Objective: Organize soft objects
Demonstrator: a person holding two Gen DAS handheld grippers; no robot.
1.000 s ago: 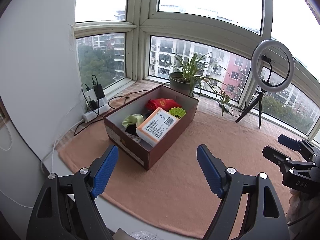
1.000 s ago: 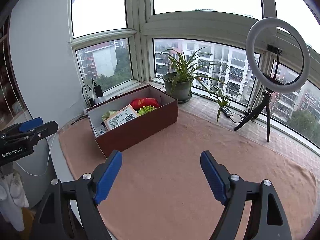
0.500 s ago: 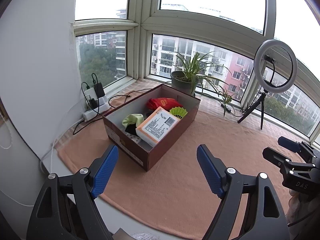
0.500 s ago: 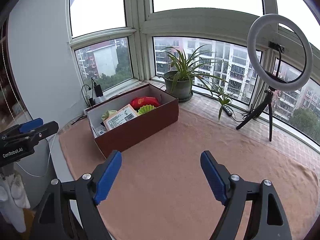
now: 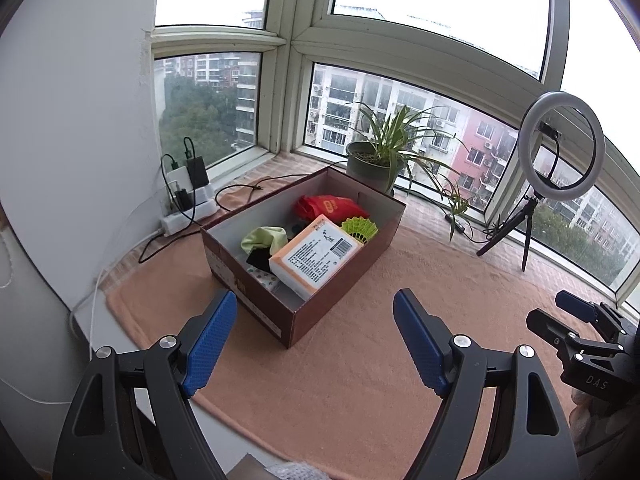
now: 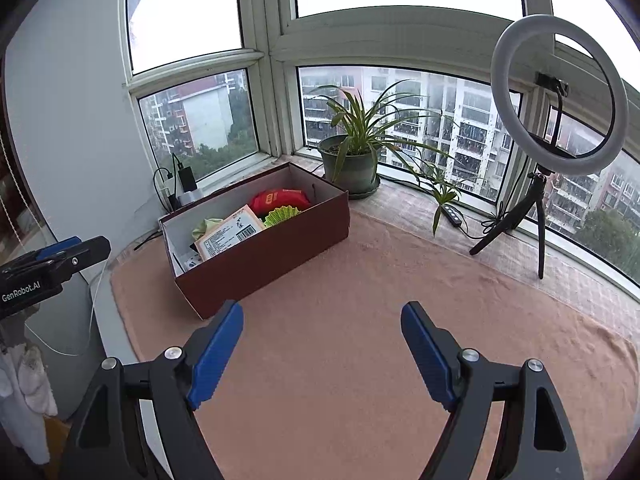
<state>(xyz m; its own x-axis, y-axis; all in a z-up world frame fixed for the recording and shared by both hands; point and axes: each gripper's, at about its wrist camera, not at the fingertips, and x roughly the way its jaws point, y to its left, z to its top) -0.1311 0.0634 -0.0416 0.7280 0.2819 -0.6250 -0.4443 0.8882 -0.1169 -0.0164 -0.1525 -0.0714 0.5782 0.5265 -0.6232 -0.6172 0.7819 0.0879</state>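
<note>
While both views drift only slightly against the pictures of a second ago, the window frame and ring light [image 6: 559, 94] sitting a little differently in frame, nothing in the box shifts and neither tool closes or takes anything up; for the task this means no item changes place in this interval. Item: brown cardboard box [image 5: 340, 280], open-topped, on the peach towel [image 6: 360, 340] near the potted plant [image 6: 352, 152]. Contents: orange-and-white tissue pack [image 5: 316, 256] lying on top, pale green cloth [image 5: 262, 238], a black piece [image 5: 260, 258], red pouch [image 5: 328, 206], lime-green ruffled piece [image 5: 359, 227], and something patterned, partly hidden, beneath. Soft items thus lie gathered in the box; none shows loose on the towel. Such a scene fits either a filled box awaiting sorting or a collection already made. Left gripper [image 5: 316, 340]: jaws wide apart, holding nothing, box just beyond and between them. Right gripper [image 6: 322, 350]: jaws wide apart, holding nothing, box ahead and to its left, apart from the tips.
</note>
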